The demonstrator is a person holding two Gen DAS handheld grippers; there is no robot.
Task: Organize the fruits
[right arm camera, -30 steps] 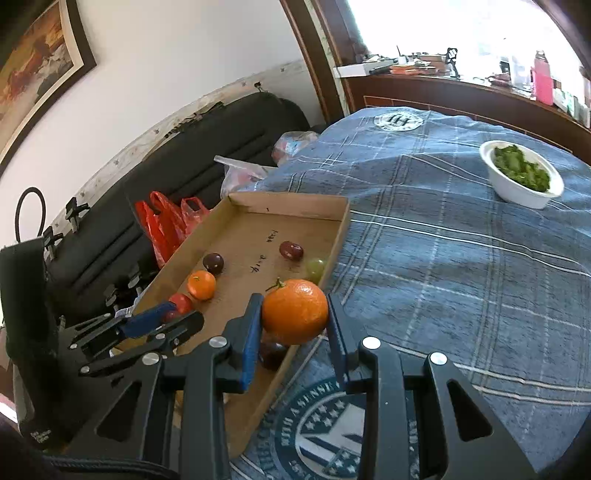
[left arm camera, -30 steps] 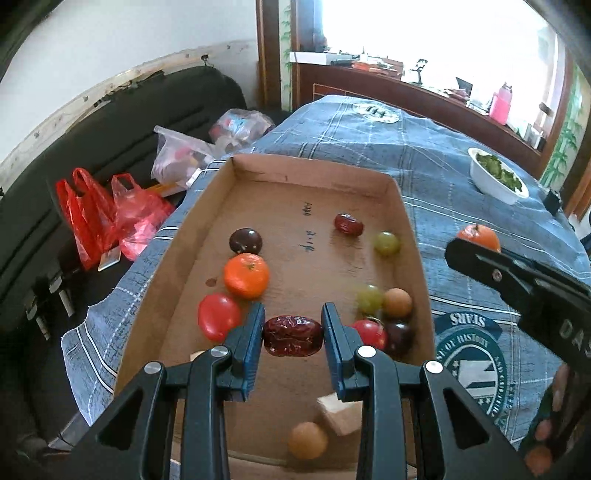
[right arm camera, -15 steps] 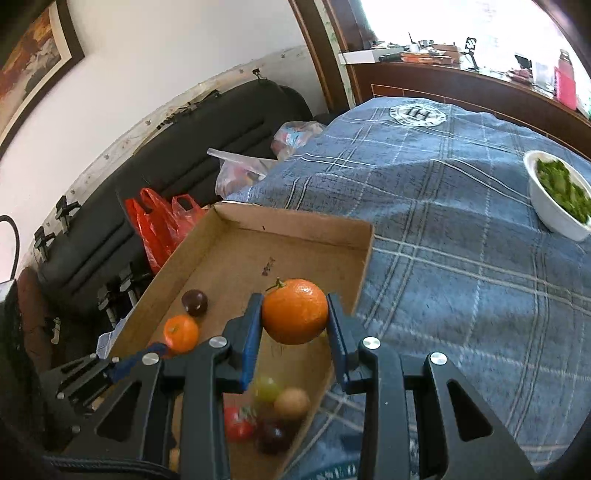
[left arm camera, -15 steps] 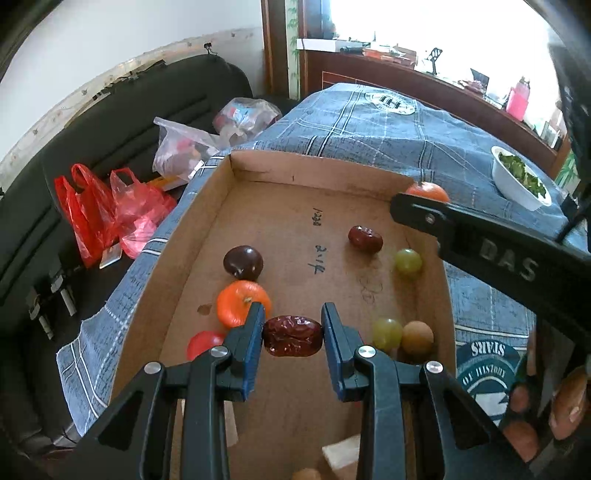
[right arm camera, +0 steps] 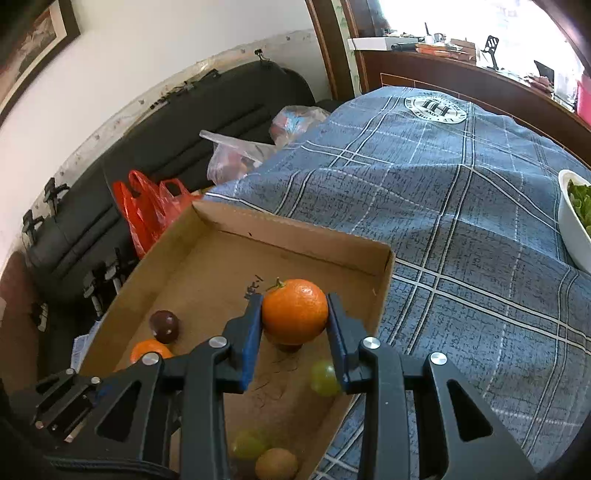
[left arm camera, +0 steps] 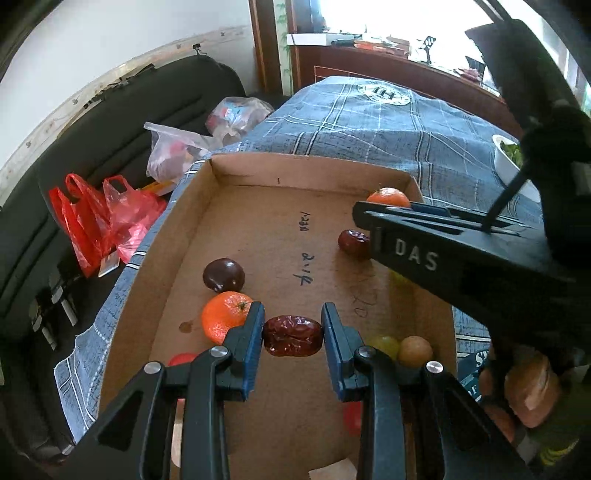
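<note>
Both grippers clamped — L (left arm camera: 292,334) on date (left arm camera: 291,335), R (right arm camera: 294,325) on orange (right arm camera: 294,311).

Strong daylight comes from the window (left arm camera: 388,18) far right, which is burnt out to white in both views. The cardboard box (left arm camera: 236,229) is evenly lit with soft shadows. Edges bend strongly and the corners are black.

Two oranges (left arm camera: 226,315) (right arm camera: 295,311), two red dates (left arm camera: 291,335) (left arm camera: 354,242), two green grapes (right arm camera: 324,377) (right arm camera: 248,445) — one dark plum (left arm camera: 224,274), one cardboard tray (left arm camera: 310,168).
</note>
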